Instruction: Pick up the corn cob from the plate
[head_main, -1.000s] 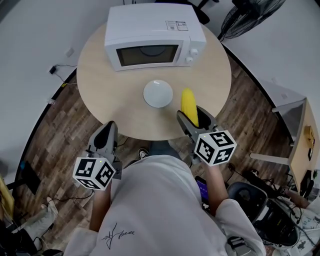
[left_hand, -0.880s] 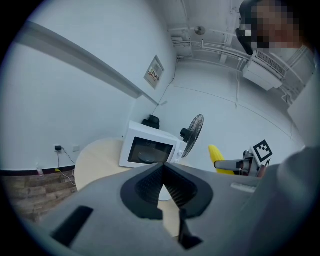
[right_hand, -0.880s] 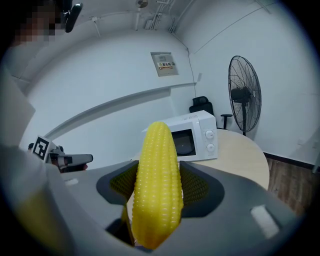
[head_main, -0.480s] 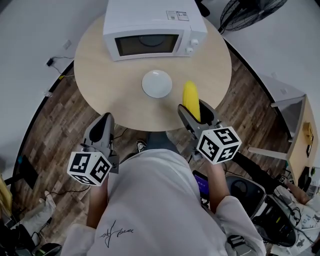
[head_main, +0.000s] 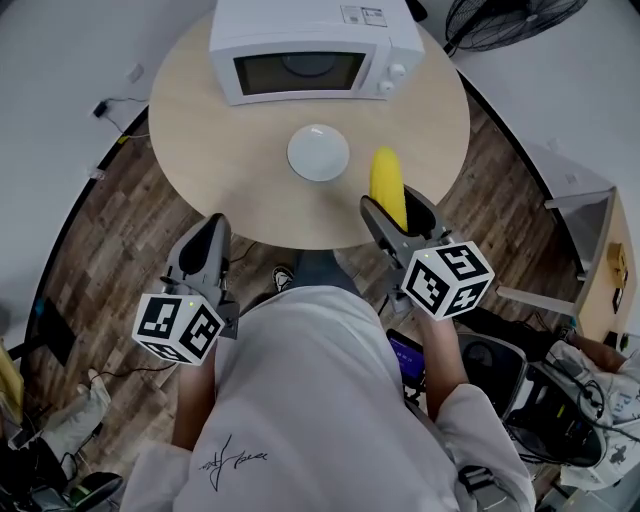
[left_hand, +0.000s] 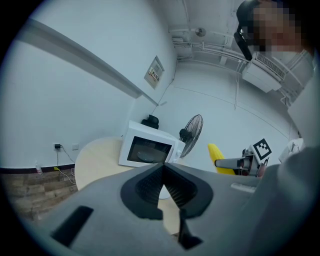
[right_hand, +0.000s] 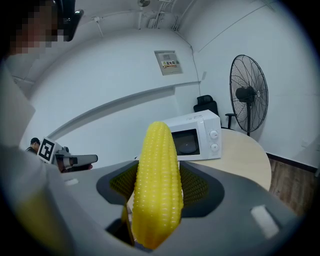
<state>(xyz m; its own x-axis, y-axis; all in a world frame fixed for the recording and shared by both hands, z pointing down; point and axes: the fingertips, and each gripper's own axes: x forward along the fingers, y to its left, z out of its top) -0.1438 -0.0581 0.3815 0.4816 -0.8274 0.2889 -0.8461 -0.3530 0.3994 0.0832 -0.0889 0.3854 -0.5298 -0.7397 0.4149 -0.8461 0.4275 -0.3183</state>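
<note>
My right gripper is shut on a yellow corn cob, held in the air over the table's near right edge. In the right gripper view the corn cob stands upright between the jaws of the right gripper and fills the middle of the picture. The small white plate sits bare near the middle of the round table. My left gripper hangs off the table's near left side, over the floor. In its own view the left gripper is shut with nothing held.
A white microwave with its door closed stands at the back of the table. A standing fan is behind it on the right. Wood floor surrounds the table; a desk edge and cables lie at the right.
The right gripper has carried the corn cob a little farther right and up from the plate. The left gripper has stayed low at the left, off the table.
</note>
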